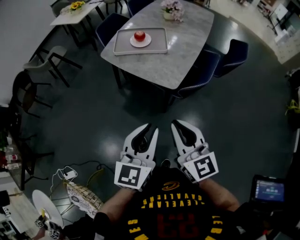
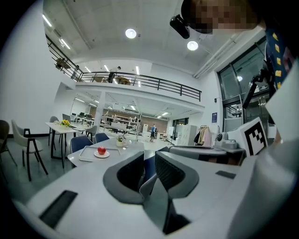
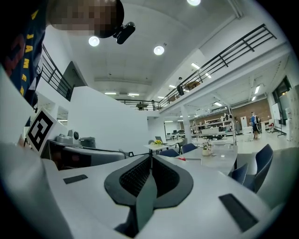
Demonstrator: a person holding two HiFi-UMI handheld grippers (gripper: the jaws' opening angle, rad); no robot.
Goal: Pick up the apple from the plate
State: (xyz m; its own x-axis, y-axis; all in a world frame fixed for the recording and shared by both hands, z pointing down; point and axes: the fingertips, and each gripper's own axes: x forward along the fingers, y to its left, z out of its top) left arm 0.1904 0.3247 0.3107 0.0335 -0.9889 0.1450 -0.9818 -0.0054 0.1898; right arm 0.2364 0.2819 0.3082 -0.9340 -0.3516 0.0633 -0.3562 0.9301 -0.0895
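The red apple (image 1: 139, 35) sits on a small white plate (image 1: 146, 42). The plate is in the middle of a pale tray (image 1: 123, 43). The tray lies by the left edge of the grey table (image 1: 183, 47), close to its left corner. In the left gripper view the apple (image 2: 101, 150), the plate (image 2: 101, 154) and the tray (image 2: 87, 155) show small and far off, to the left of the jaws.

A pot of pink flowers (image 1: 172, 10) stands near the far edge of the table, well apart from the tray. Blue chairs (image 1: 234, 54) are pushed in around the table. A second table (image 1: 70, 14) with yellow flowers (image 1: 77, 5) stands off to the left.

Both grippers are held over the dark floor (image 1: 84, 117), well away from the table, and point toward it. The left gripper (image 1: 152, 129) has its jaws a little apart, with nothing between them; its own view shows the gap (image 2: 149, 156). The right gripper (image 1: 174, 124) has its jaws pressed together, and they hold nothing (image 3: 150, 158). In the right gripper view a tiny red spot on the table may be the apple, but it is too small to be sure.

The two grippers are side by side, close but not touching. A white cable (image 1: 70, 173) lies on the floor at the lower left.
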